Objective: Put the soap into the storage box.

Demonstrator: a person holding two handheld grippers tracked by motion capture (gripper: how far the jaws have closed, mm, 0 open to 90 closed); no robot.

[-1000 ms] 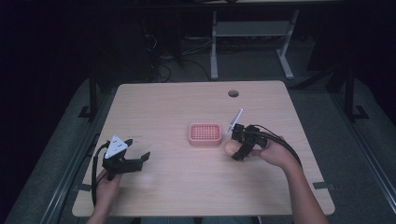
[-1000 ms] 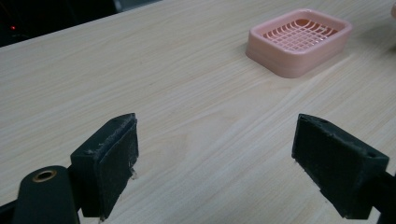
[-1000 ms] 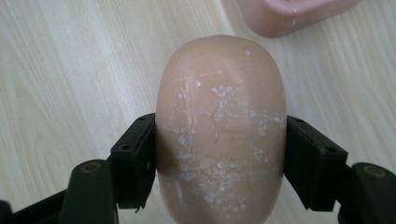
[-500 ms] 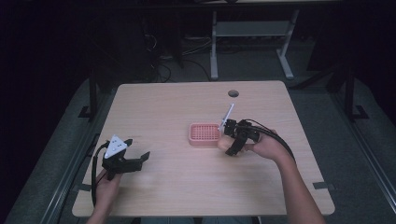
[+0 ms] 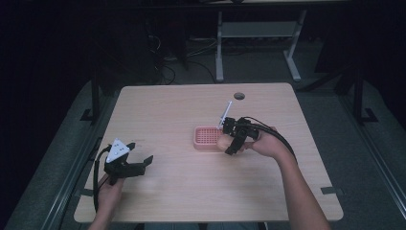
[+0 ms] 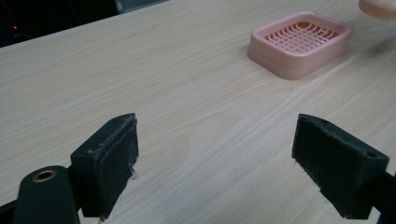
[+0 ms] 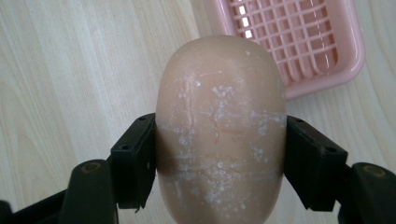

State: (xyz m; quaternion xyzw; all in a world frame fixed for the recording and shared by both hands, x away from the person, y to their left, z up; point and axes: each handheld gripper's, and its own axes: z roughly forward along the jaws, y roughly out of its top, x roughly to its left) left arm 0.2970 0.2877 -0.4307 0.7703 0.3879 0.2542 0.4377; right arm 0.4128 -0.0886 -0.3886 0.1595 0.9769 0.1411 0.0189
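A pink soap dish [image 5: 207, 138] with a grid bottom sits near the middle of the wooden table [image 5: 191, 105]. My right gripper [image 5: 225, 143] is shut on a peach bar of soap [image 7: 220, 126], held just off the dish's [image 7: 289, 42] right edge, above the table. The soap [image 5: 223, 142] shows white scuff marks in the right gripper view. My left gripper [image 5: 143, 163] rests low at the table's front left, open, with nothing between its pads [image 6: 109, 158]. From there the dish [image 6: 301, 43] lies ahead to the right.
A round cable hole [image 5: 239, 96] sits near the table's far edge. A white desk frame [image 5: 258, 33] and cables stand on the dark floor beyond. Bare wood lies between the two grippers.
My right gripper has carried the soap leftward, closer to the dish's right edge. The left gripper has stayed where it was.
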